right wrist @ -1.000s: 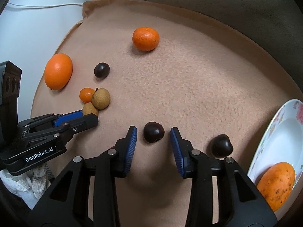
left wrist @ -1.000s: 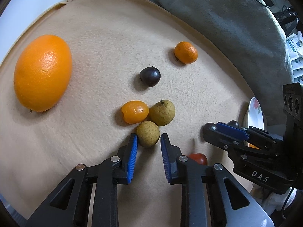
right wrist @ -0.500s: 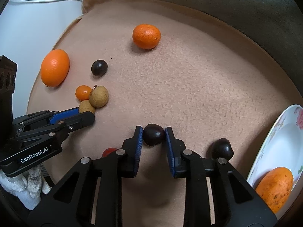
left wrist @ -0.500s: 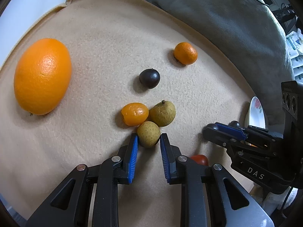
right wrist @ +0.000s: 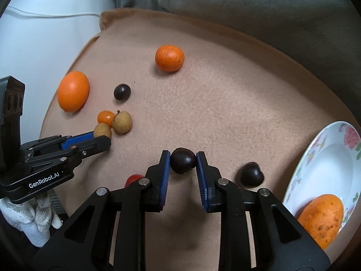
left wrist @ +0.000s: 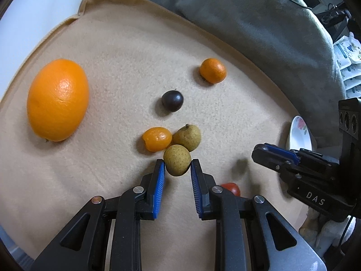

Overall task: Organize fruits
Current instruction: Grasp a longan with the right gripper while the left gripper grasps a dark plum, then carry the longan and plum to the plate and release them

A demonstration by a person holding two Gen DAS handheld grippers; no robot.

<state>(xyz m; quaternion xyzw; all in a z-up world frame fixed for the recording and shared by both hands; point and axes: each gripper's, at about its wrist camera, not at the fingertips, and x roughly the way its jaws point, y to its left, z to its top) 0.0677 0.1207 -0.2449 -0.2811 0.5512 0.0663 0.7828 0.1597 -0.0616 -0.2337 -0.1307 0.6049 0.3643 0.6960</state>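
Tan fleece blanket [right wrist: 237, 113] as work surface. On it: big orange [left wrist: 57, 99], small mandarin [left wrist: 212, 70], dark plum [left wrist: 172, 101], kumquat [left wrist: 157, 138] touching a brown longan [left wrist: 188, 136], red tomato [left wrist: 231, 188], another dark fruit [right wrist: 251, 175], floral plate [right wrist: 325, 169] at the right edge.

Cloth [left wrist: 112, 103] under the fruit: tan fleece, matt, fine nap. Grey blanket [left wrist: 248, 22] beyond it: softer pile, matt. Longan [left wrist: 177, 160] between left tongs [left wrist: 177, 171]: dull, rough tan skin. Dark fruit [right wrist: 182, 163] between right tongs [right wrist: 182, 169]: smooth, glossy. Tong pads: ribbed blue plastic; arms matt black plastic, metal rivets. Plate [right wrist: 315, 158] right of right tongs: glazed ceramic, floral rim.
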